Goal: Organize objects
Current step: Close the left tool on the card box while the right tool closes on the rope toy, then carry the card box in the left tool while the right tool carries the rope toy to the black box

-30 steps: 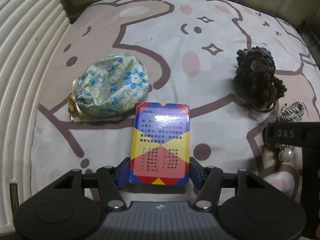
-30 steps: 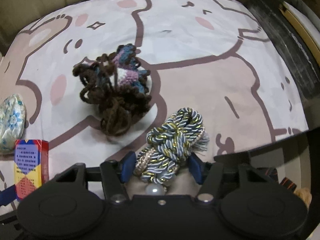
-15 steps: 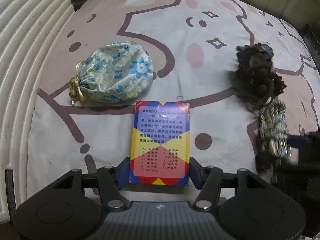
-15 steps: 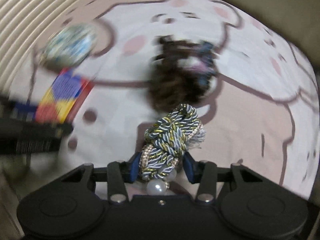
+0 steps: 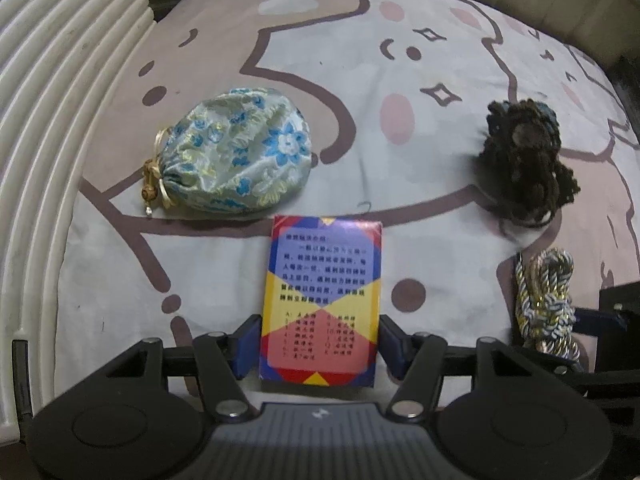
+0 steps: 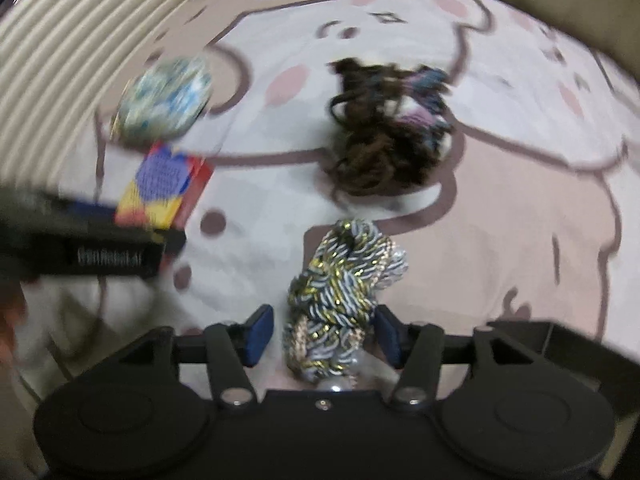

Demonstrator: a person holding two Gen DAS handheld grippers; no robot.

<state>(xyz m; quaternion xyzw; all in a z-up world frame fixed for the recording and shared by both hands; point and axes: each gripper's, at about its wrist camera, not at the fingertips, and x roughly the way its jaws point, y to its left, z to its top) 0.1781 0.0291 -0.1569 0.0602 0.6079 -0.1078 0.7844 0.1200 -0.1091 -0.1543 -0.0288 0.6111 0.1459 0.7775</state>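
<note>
My left gripper [image 5: 318,346] is shut on a red, yellow and blue card box [image 5: 322,300] that lies flat on the cartoon-print cloth. A blue floral drawstring pouch [image 5: 236,156] lies just beyond it to the left. My right gripper [image 6: 322,334] stands open around a braided blue, white and gold cord bundle [image 6: 340,292], with gaps on both sides. The cord bundle also shows in the left wrist view [image 5: 546,300]. A tangle of brown yarn [image 6: 388,148] lies beyond the cord; it shows in the left wrist view too [image 5: 528,160].
A ribbed white panel [image 5: 52,152] borders the cloth on the left. A dark edge [image 5: 628,80] runs along the far right. The cartoon-print cloth [image 5: 400,60] stretches bare toward the back.
The right gripper swung left with the cord bundle, brought it down beside the card box, and opened its jaws. The left gripper kept its hold on the box and shifted slightly.
</note>
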